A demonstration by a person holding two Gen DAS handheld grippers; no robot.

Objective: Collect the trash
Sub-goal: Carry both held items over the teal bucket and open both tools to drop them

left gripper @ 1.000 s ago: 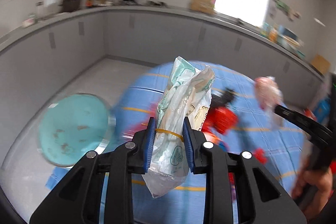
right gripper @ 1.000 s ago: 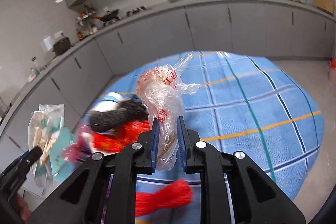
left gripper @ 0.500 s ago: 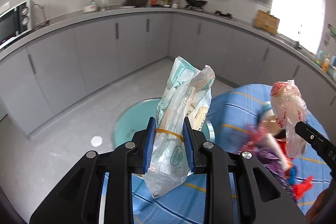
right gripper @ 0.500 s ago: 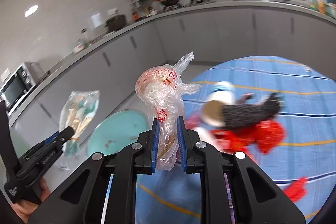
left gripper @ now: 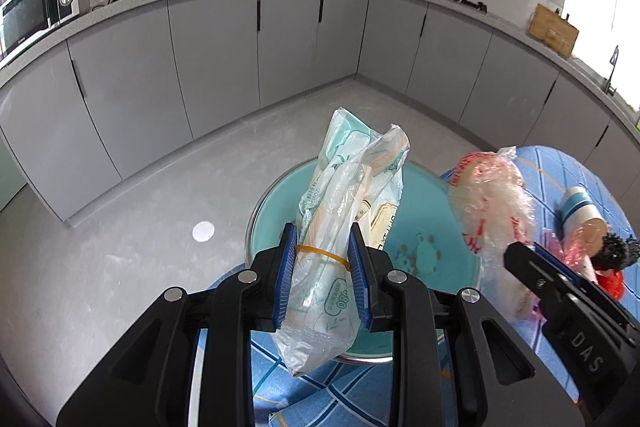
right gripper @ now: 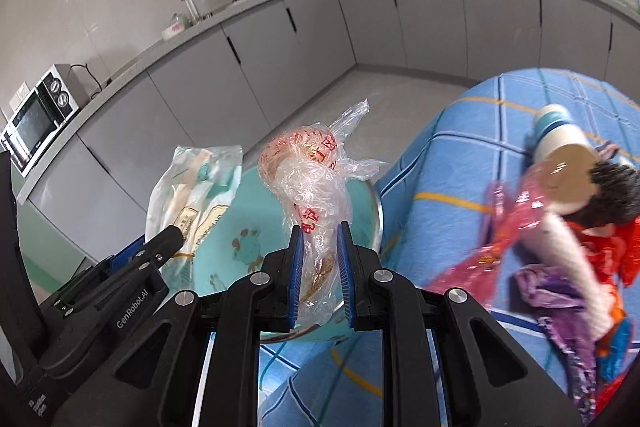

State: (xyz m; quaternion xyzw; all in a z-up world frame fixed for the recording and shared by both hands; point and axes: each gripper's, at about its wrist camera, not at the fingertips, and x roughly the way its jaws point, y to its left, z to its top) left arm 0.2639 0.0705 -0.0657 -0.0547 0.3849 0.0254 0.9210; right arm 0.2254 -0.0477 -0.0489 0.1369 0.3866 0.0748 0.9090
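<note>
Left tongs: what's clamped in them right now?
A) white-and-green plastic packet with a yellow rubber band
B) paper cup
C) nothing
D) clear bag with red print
A: the left tongs pinch the white-and-green packet at its yellow rubber band; the red-print bag sits in the right tongs.

Pale green wrapper, banded with elastic, stands upright between the left pads. Crumpled clear red-printed bag stands upright between the right pads.

"DAS" on right claw; "GenRobot.AI" on left claw; "480" on wrapper.
</note>
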